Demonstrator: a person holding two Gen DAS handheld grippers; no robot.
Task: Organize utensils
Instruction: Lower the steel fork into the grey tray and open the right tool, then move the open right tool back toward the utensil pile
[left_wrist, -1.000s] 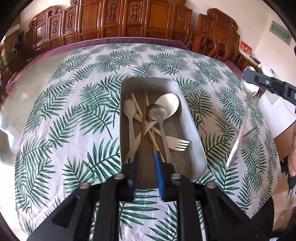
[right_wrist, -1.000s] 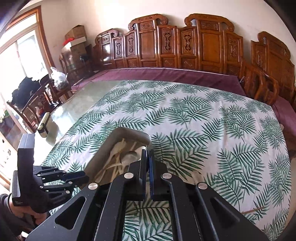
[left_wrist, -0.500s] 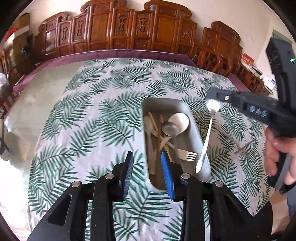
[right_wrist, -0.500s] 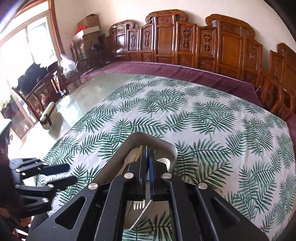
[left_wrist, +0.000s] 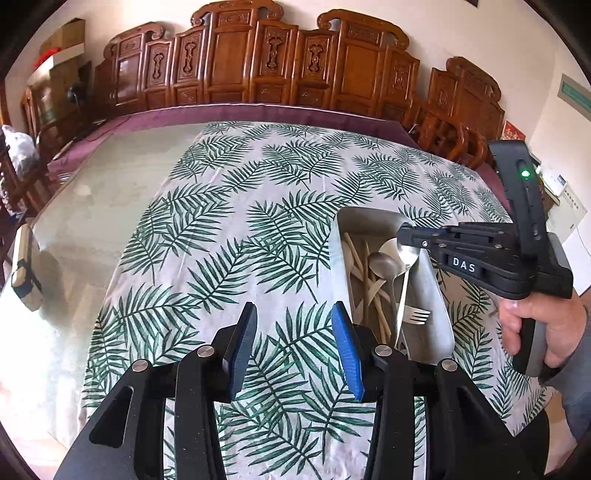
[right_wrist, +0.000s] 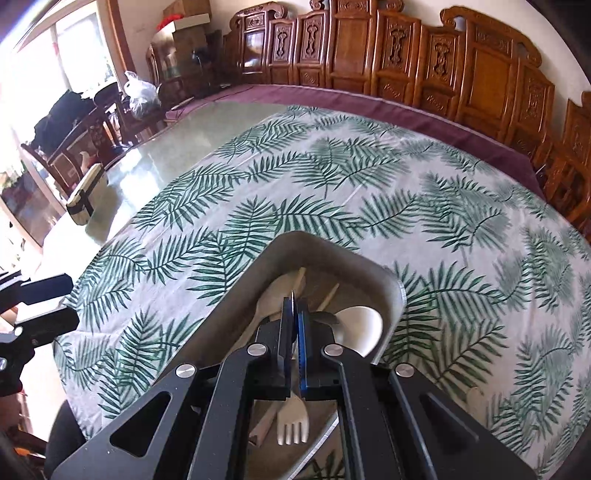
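A steel tray (left_wrist: 441, 321) on the palm-leaf cloth holds chopsticks, pale spoons, a metal spoon (left_wrist: 380, 264) and a white fork (left_wrist: 415, 315). My right gripper (left_wrist: 406, 238) hangs over the tray, shut on the bowl of a second metal spoon (left_wrist: 403, 291), whose handle points down into the tray. In the right wrist view the right gripper (right_wrist: 295, 306) has its blue pads pressed together over the tray (right_wrist: 332, 245), above the white fork (right_wrist: 293, 421). My left gripper (left_wrist: 293, 347) is left of the tray over bare cloth. Its jaws are opening, with nothing between them.
A pale box with a black strap (left_wrist: 24, 273) sits on the glass tabletop at far left. Carved wooden chairs (left_wrist: 258, 62) line the far side. A person's hand (left_wrist: 539, 325) grips the right tool. A pale object (right_wrist: 476, 398) lies on the cloth to the tray's right.
My left gripper drew back out of the tray to its left and opened. My right gripper carried the metal spoon in from the right and lowered it over the tray.
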